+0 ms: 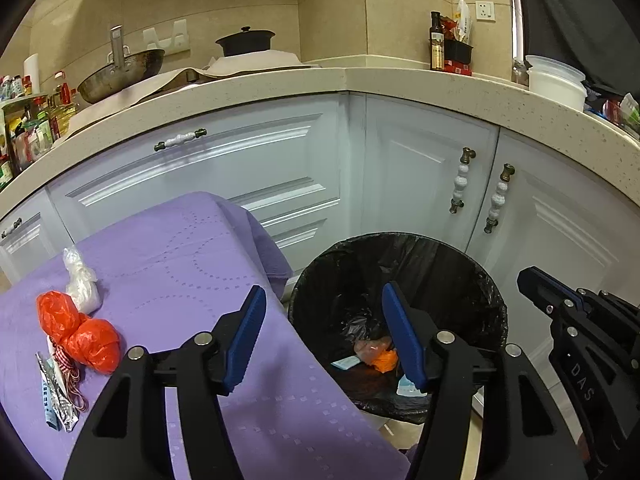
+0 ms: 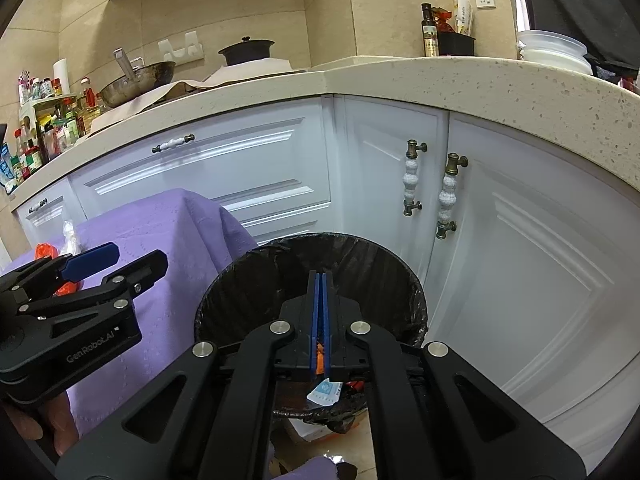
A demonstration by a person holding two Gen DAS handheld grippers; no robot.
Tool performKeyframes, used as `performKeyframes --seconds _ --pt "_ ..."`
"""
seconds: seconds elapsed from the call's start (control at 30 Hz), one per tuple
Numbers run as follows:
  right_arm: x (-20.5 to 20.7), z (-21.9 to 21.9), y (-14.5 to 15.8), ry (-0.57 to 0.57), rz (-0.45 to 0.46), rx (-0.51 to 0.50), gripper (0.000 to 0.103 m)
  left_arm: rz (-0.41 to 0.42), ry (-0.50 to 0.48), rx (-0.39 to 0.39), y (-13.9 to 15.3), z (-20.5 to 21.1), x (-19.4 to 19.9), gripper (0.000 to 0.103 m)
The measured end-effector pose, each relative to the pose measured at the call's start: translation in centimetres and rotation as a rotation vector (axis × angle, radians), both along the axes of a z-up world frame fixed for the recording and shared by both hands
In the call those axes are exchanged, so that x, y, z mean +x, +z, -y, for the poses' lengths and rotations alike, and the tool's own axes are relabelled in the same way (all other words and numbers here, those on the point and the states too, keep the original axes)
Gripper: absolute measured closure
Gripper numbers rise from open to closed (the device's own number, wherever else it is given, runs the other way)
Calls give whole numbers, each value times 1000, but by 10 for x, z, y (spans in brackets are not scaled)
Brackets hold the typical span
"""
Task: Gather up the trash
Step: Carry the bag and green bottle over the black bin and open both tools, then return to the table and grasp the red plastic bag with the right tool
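Now both grippers hang by the bin (image 1: pixel 472 276) — left spread wide, right pressed together.

Left gripper (image 1: pixel 324 336) holds nothing; its jaws straddle the edge where the purple cloth (image 1: pixel 180 248) meets the bin's rim. Trash on the cloth lies well to its left — two red bags (image 1: pixel 80 332), a clear bag (image 1: pixel 82 280), a foil wrapper (image 1: pixel 60 404). Right gripper (image 2: pixel 320 320) sits over the bin's mouth, blue pads (image 2: pixel 315 320) flush, nothing seen between them. Orange scrap (image 1: pixel 385 360) and paper (image 2: pixel 325 392) lie on the bin's bottom, below both.
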State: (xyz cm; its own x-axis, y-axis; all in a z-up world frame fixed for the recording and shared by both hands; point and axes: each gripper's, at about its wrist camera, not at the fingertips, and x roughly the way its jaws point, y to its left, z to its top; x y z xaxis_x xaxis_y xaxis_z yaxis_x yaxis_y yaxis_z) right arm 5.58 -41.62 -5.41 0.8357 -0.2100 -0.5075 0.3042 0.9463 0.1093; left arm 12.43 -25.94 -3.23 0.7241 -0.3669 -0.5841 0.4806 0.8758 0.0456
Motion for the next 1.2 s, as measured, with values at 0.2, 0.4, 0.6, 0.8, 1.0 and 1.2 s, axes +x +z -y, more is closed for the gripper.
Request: performKeyframes --seconds 0.2,0.4,0.6,0.8,1.0,1.2 --pt "2 -2 2 -1 7 -3 89 4 32 -19 5 -13 2 36" --pt "7 -17 7 34 14 -7 89 9 99 -37 11 -45 3 34" --pt "20 -50 12 113 19 -3 88 4 196 -35 13 -89 5 34" --pt "38 -103 16 232 19 -2 87 7 323 -29 12 -147 5 34" --pt "58 -162 20 360 14 -4 77 1 445 -31 11 -205 3 34" --pt "76 -216 24 461 0 -15 68 -16 549 -48 7 -257 0 34"
